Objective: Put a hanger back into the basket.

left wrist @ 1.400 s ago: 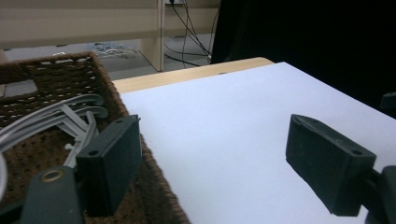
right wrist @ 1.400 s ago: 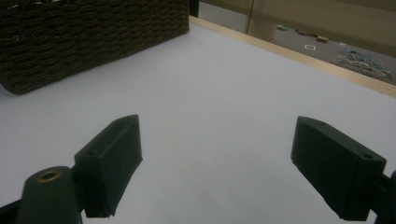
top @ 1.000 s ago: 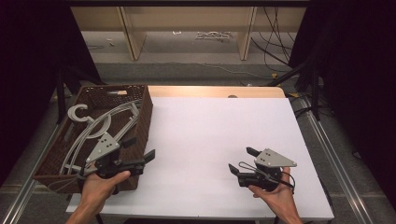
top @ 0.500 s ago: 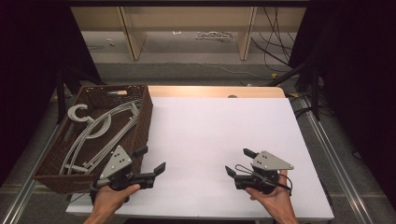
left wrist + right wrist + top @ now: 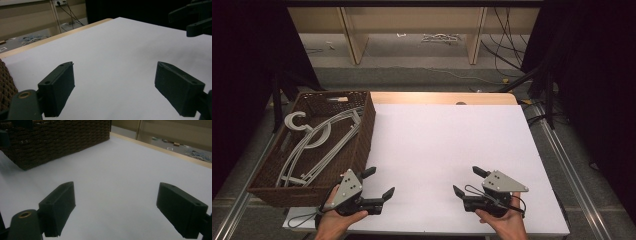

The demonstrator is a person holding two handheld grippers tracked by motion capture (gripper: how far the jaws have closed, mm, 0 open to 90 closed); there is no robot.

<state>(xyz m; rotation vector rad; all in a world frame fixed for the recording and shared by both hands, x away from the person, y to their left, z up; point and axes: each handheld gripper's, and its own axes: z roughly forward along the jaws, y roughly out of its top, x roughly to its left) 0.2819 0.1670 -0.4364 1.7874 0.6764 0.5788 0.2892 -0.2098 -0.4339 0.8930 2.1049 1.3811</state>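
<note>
A dark woven basket [image 5: 362, 131] is sitting at the left side of the table [image 5: 447, 145], partly overhanging the white surface's left edge. Inside it, several pale grey hangers [image 5: 314, 142] are lying stacked on one another, their hooks curling toward the basket's far left corner. I cannot tell how many there are.

I am holding my left gripper [image 5: 378, 183] just beside the basket's near right corner, low over the white surface near the table's front edge. Its jaws are standing wide apart with nothing between them, angled toward the middle of the table. In the left gripper view the left gripper [image 5: 113, 87] is framing bare white table, and a sliver of the basket's weave [image 5: 6, 85] is showing at the left edge, so the basket is lying just to the side of and behind my jaws. The hangers are lying in the basket, beyond its near wall from my left hand [image 5: 334, 222].

I am holding my right gripper [image 5: 467, 181] well apart from the basket, near the table's front right. Its jaws are also spread, empty, and pointing left toward the other gripper. In the right gripper view the right gripper [image 5: 116, 207] is looking across open table at the basket's side wall [image 5: 62, 137], which is standing farther off at the upper left.
</note>
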